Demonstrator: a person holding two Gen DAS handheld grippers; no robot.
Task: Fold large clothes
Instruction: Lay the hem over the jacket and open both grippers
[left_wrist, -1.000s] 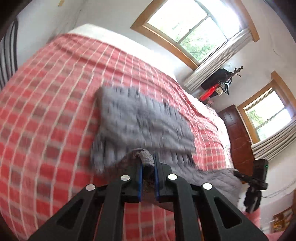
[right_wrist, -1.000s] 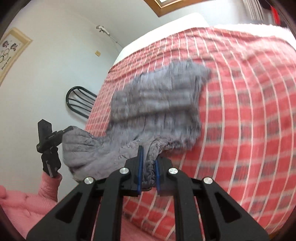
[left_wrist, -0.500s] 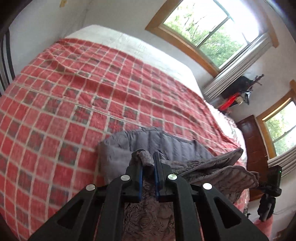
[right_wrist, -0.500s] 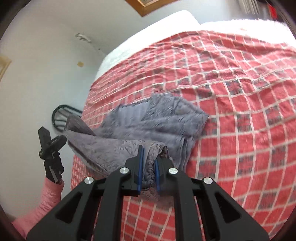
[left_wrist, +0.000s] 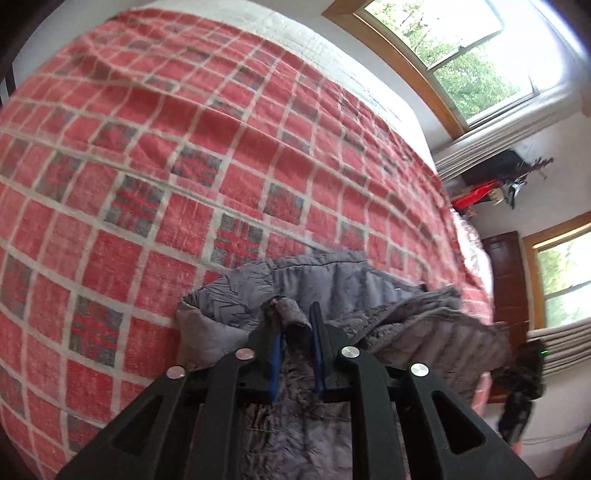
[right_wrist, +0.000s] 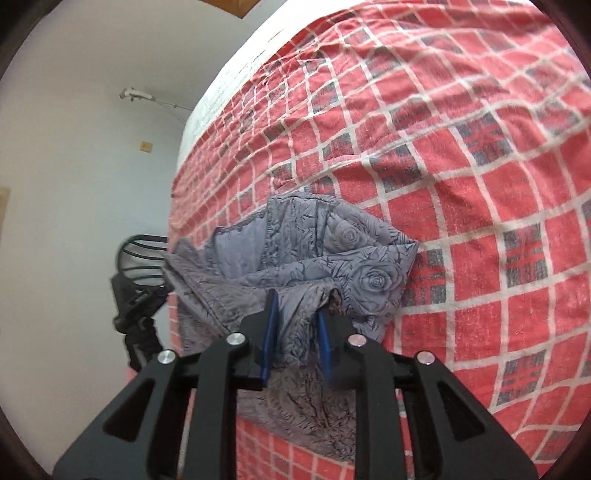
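Note:
A grey quilted garment (left_wrist: 340, 280) with a rose pattern lies bunched and partly folded near the edge of a bed with a red checked cover (left_wrist: 184, 147). My left gripper (left_wrist: 295, 314) sits low over the garment's near corner. Its jaws are opening, and a tuft of grey cloth stands loose between the blue pads. In the right wrist view the same garment (right_wrist: 332, 243) rests on the cover (right_wrist: 480, 184). My right gripper (right_wrist: 297, 310) is at its other near corner, jaws also opening, with a slack fold of cloth between the pads.
Two wood-framed windows (left_wrist: 461, 55) and a dark wooden door (left_wrist: 506, 280) lie beyond the bed's far side. A black metal chair (right_wrist: 142, 247) stands by the white wall, behind the other hand's gripper (right_wrist: 135, 314). The checked cover stretches wide past the garment.
Both grippers came down and in toward the bed, carrying the garment's lifted edge over onto itself. Their pads, which pinched the cloth before, now stand apart around it.

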